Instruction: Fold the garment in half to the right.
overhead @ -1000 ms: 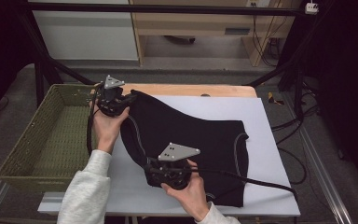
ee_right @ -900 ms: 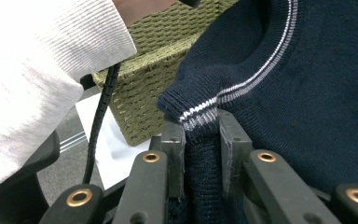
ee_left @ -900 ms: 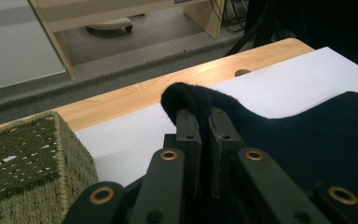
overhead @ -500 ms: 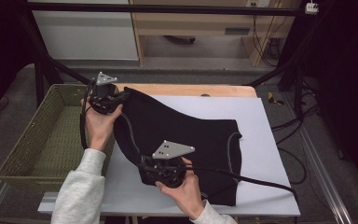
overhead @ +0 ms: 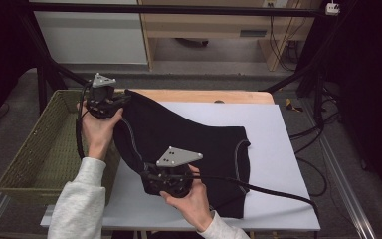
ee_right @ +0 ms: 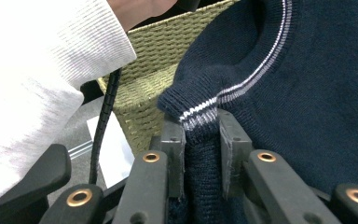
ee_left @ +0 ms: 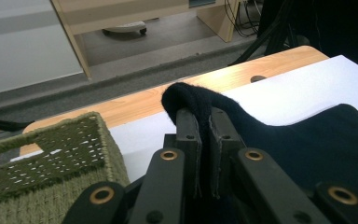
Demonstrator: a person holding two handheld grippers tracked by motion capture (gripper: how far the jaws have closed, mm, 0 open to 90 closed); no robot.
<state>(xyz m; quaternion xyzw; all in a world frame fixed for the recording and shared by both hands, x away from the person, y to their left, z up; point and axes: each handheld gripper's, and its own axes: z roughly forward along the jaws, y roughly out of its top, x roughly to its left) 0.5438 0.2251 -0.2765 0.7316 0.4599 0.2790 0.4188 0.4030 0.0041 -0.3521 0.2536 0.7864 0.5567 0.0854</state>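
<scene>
A white table [overhead: 278, 149] holds a dark sweater [overhead: 189, 149] spread across its left half, one edge lifted off the top. A green woven basket [overhead: 45, 149] stands against the table's left side. The left gripper [overhead: 110, 105], raised near the basket's far corner, is clamped on a fold of sweater. The right gripper [overhead: 151, 178], at the near edge, pinches the striped trim [ee_right: 200, 114] between its pads.

- Left gripper [overhead: 110, 104]: black body, grey three-cornered plate, brass-ringed screws.
- Right gripper [overhead: 151, 178]: same build, ribbed black cable [overhead: 258, 188].
- White knit sleeves [overhead: 77, 204].
</scene>
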